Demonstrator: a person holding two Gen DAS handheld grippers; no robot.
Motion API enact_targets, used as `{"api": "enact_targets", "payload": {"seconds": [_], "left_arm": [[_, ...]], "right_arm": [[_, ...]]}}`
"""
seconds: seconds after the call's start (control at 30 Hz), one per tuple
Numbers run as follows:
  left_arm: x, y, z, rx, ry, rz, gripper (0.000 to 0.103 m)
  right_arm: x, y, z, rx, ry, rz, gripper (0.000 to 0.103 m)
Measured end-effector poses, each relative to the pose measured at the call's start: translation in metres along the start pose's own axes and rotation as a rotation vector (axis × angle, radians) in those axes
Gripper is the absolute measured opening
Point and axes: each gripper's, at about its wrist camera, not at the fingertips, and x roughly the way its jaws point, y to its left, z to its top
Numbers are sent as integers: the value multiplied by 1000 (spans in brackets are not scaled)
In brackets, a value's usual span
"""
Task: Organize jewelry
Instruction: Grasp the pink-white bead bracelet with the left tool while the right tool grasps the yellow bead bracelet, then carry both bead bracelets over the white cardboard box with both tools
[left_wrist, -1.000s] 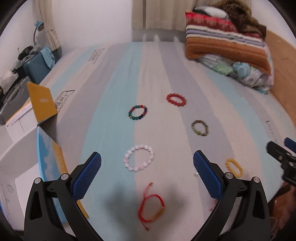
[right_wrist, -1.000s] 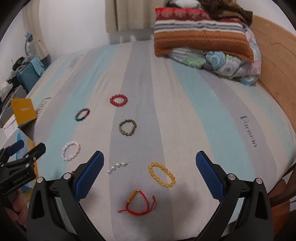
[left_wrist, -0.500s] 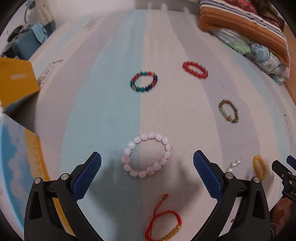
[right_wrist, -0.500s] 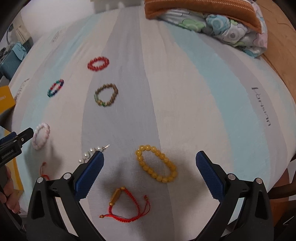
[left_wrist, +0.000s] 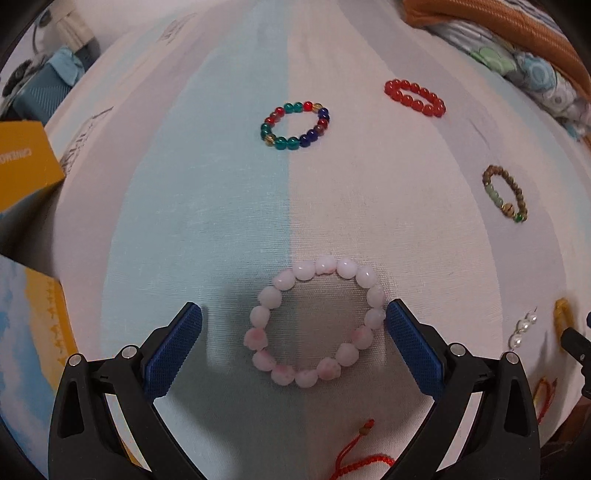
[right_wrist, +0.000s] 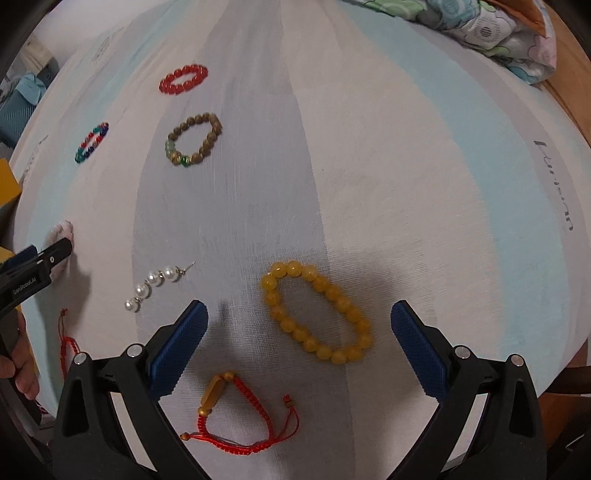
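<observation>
A bed sheet striped pale blue, grey and cream (left_wrist: 221, 192) fills the room's view. The left gripper (left_wrist: 293, 328), jaws wide, straddles a pink bead bracelet (left_wrist: 314, 321); the right gripper (right_wrist: 299, 330), wide too, frames a yellow bead bracelet (right_wrist: 317, 314) toward 1 o'clock. A folded quilt (right_wrist: 498, 33) lies at 1 o'clock.

Left gripper (left_wrist: 293, 319): your jaws stand wide apart, low over the bed (left_wrist: 207, 206).
Pink bracelet (left_wrist: 316, 325): it lies flat between your jaws; your right pad is just beside its beads, touching or not I cannot tell.
Multicoloured bracelet (left_wrist: 295, 125): it lies farther off, on the seam of the blue and pale stripes.
Red bracelet (left_wrist: 414, 97): far right.
Brown bracelet (left_wrist: 505, 192): at your right edge.
Red cord bracelet (left_wrist: 364, 458): at the bottom edge, partly cut off.
</observation>
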Motion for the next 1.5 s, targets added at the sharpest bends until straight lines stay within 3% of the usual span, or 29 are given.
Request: {"api": "enact_targets", "payload": {"seconds": [0.23,0.33,0.47,0.63,0.7,0.77,0.87,0.93,1.0,1.5], "left_arm": [[8,1,-2,6,5,-15,97],[8,4,-3,-2,9,-33,93],[4,3,-5,13,9,-53,76],[-1,0,-7,27,7,-58,54],[-4,-1,-8,33,9,-66,41],[-7,0,-10,36,8,-67,22],[-8,2,-11,33,4,-75,21],[-10,3,-12,29,1,-79,21],[-11,3,-11,23,6,-75,21],[-27,6,-9,-25,-45,-100,20]], "right_arm": [[14,1,2,0,53,28,81],[15,-2,3,9,56,22,74],[19,-5,5,20,73,9,60],[20,-5,9,13,80,7,50],[20,-4,12,13,78,11,43],[19,-5,13,13,76,17,33],[17,-4,16,16,72,22,18],[15,-12,10,23,69,29,17],[12,-14,7,31,61,32,9],[-13,-24,14,49,-46,66,9]]}}
